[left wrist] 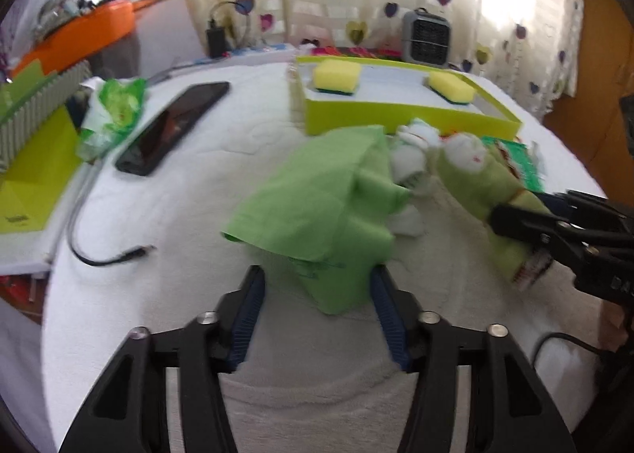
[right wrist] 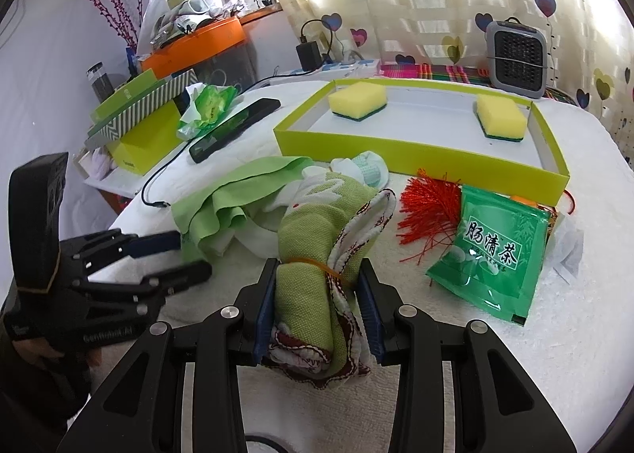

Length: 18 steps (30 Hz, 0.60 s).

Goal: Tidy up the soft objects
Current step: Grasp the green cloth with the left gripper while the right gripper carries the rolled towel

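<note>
My right gripper [right wrist: 319, 271] is shut on a rolled green towel [right wrist: 309, 294] bound by a rubber band, both blue pads pressing its sides. A crumpled light-green cloth [left wrist: 317, 195] lies on the white cover, and its near corner hangs between the jaws of my left gripper [left wrist: 319, 275], which stand apart; a gap shows at the left pad. The right wrist view shows the left gripper [right wrist: 192, 253] at that cloth's [right wrist: 222, 199] left edge. White socks [left wrist: 412, 152] are bunched between cloth and towel. Behind them, a lime tray [right wrist: 396, 152] holds two yellow sponges [right wrist: 358, 98].
A green tea packet [right wrist: 491, 251] and a red tassel [right wrist: 424, 211] lie right of the towel. A black phone [right wrist: 233, 128], a loose cable [right wrist: 154, 191] and stacked lime boxes [right wrist: 146, 136] are on the left. A grey fan heater [right wrist: 517, 57] stands behind the tray.
</note>
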Each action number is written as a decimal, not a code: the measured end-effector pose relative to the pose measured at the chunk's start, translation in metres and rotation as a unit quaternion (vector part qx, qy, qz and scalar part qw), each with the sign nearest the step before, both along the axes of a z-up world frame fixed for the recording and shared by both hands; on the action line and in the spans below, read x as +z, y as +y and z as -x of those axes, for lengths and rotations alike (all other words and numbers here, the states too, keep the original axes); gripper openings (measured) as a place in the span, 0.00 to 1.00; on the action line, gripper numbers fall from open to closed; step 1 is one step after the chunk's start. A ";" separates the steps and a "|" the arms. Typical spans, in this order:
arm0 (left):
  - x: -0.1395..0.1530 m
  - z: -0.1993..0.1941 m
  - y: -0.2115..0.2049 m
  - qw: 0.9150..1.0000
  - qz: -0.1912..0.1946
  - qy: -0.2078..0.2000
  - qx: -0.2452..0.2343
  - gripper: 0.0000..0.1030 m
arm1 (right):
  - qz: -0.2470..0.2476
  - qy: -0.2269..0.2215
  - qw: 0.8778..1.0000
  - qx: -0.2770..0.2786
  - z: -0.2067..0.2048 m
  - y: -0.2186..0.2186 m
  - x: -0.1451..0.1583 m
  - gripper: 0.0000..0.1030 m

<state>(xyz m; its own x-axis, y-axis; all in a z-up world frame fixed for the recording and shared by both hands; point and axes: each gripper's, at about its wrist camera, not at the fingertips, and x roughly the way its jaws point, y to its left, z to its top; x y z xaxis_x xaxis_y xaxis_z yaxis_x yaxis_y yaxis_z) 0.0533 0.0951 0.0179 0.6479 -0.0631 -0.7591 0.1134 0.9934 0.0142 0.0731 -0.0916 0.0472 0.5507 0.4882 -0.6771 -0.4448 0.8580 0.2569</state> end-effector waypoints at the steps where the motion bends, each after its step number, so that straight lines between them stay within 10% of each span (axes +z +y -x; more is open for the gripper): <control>1: 0.002 -0.001 0.001 1.000 -0.003 -0.002 0.001 0.18 | 0.000 0.001 1.000 0.000 0.000 0.000 0.000 0.38; 4: 0.014 -0.001 0.009 1.000 0.018 -0.018 0.002 0.03 | -0.002 0.002 1.000 -0.002 -0.001 -0.001 -0.001 0.38; 18: 0.069 -0.009 0.019 0.990 0.079 -0.118 -0.006 0.02 | -0.005 0.005 1.000 -0.008 -0.002 -0.004 -0.002 0.38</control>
<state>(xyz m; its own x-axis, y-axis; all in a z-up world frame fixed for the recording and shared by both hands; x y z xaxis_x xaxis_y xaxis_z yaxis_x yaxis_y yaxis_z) 0.0628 0.1141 0.0866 0.8040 -0.1778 -0.5674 0.1378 0.9840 -0.1131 0.0755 -0.0958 0.0457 0.5523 0.4861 -0.6773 -0.4283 0.8625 0.2697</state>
